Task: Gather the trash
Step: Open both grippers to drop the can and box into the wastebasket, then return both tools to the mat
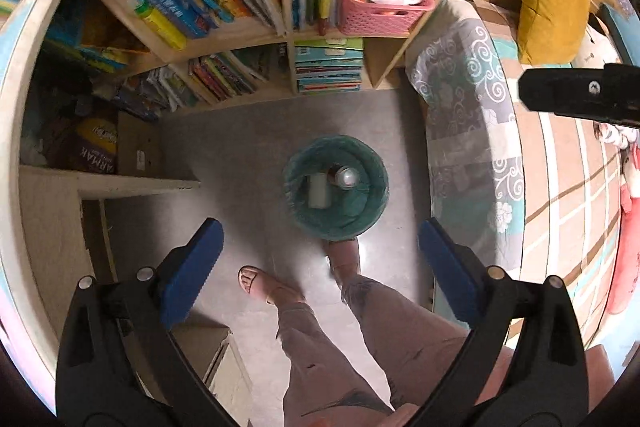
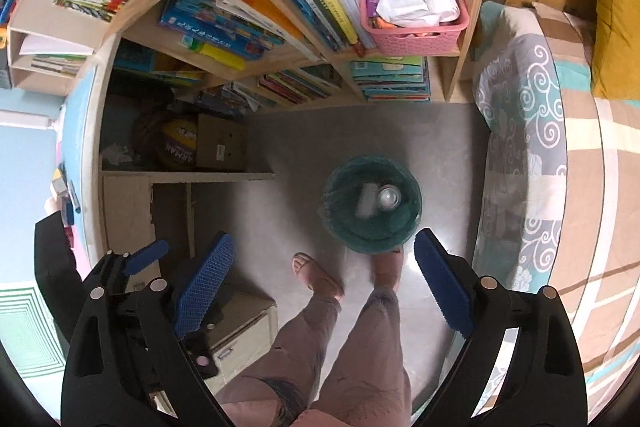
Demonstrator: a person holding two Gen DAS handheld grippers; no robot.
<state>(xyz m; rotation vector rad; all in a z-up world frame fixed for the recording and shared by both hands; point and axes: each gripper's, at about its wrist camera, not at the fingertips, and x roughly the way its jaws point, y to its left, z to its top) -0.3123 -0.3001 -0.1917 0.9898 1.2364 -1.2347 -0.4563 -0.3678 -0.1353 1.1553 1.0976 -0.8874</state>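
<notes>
On the far left, under the bookshelf (image 2: 280, 63), a ball (image 2: 176, 143) and a cardboard box (image 2: 220, 143) sit in a low cubby, and a scrap of what may be crumpled paper (image 2: 114, 154) lies beside the ball; whether it counts as trash cannot be told from here. The left gripper (image 1: 320, 267) hangs high above the floor (image 1: 248, 155) with its jaws wide apart and nothing between them. The person's two sandalled feet (image 1: 256, 281) stand just below the middle of both views.

Just beyond the feet, touching or nearly touching the right toe, stands the trash bin (image 1: 298, 211), lined with a green bag. Inside it lie a pale, box-like carton (image 1: 319, 190) and, next to it, a round can or bottle (image 1: 346, 177) seen end-on. So at least two pieces appear to have been collected.

The right gripper (image 2: 324, 283) also hangs above the bin, jaws spread wide and empty. Further right, a pink basket (image 2: 416, 35) on the shelf holds a crumpled white sheet (image 2: 416, 1), which could be either trash or stored paper. At the right edge runs the bed (image 2: 532, 147) with a patterned cover.

The judgement is that the task is well along or at a pause between pieces: both hands are free, the floor shows no loose litter, and what remains, if anything, is the paper-like bits in the cubby and basket.
</notes>
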